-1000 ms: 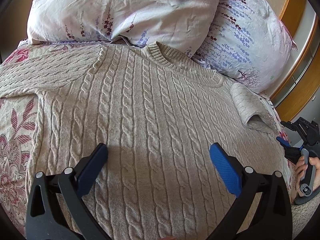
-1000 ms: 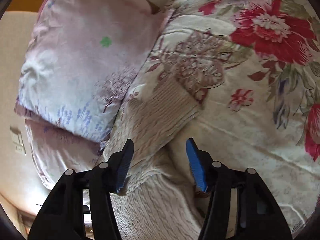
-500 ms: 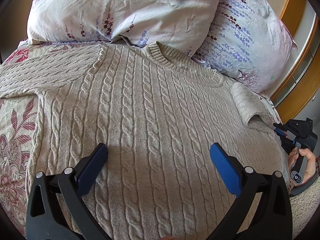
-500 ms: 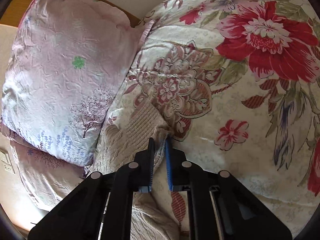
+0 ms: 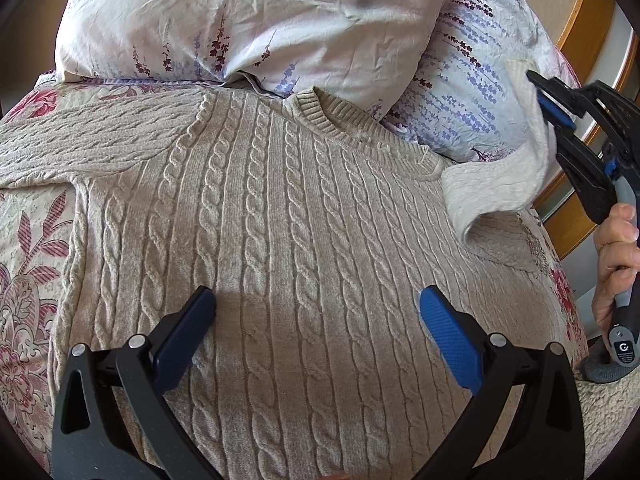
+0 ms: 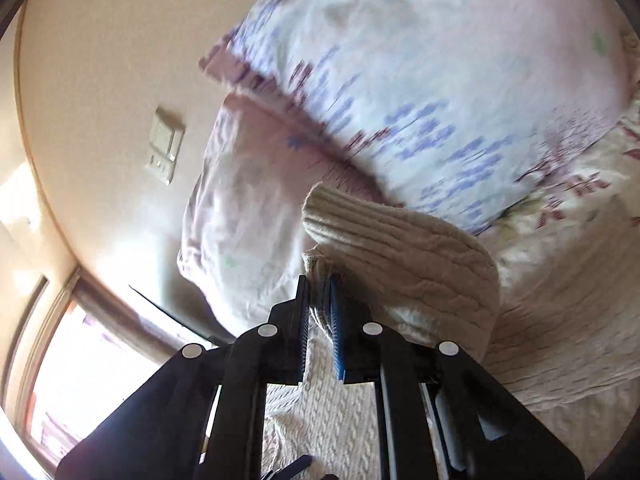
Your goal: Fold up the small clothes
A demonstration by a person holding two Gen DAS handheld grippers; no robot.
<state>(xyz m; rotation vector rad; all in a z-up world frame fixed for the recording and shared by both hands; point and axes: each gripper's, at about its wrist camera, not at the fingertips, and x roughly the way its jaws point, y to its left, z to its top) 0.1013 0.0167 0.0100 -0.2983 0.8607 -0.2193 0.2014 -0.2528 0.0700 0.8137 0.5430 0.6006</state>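
Only readable mark: small round logo on grey handle (image 5: pixel 622 350) of right gripper (image 5: pixel 554 114); text under it too small to read. No labels seen on sweater (image 5: pixel 280 240).

Sweater: beige cable knit, ribbed round neck, spread flat front-up on bed (image 5: pixel 24 264) just below two pillows (image 5: pixel 260 20). Left sleeve (image 5: pixel 80 140) lying straight out over bedspread. Right sleeve (image 6: pixel 400 248) lifted off bed, cuff end pinched between right gripper fingers (image 6: pixel 336 320), which are nearly closed on the knit; ribbed cuff curling over above the tips. Sleeve hanging in a soft fold back to shoulder, in front of the right-hand pillow.

Left gripper (image 5: pixel 316 312) low over sweater's chest, fingers wide apart, nothing between them; possibly hovering just above knit, contact hard to judge. Black frames, blue textured pads.

Hand (image 5: pixel 616 256) wrapped round right gripper handle.

Bedspread: quilted cream cotton, red and maroon floral print. Pillows: crinkled pale cases with purple and blue lavender sprigs. Wall switch plate (image 6: pixel 164 144), white, rectangular, blurred. Wooden frame (image 5: pixel 580 20) at right edge.
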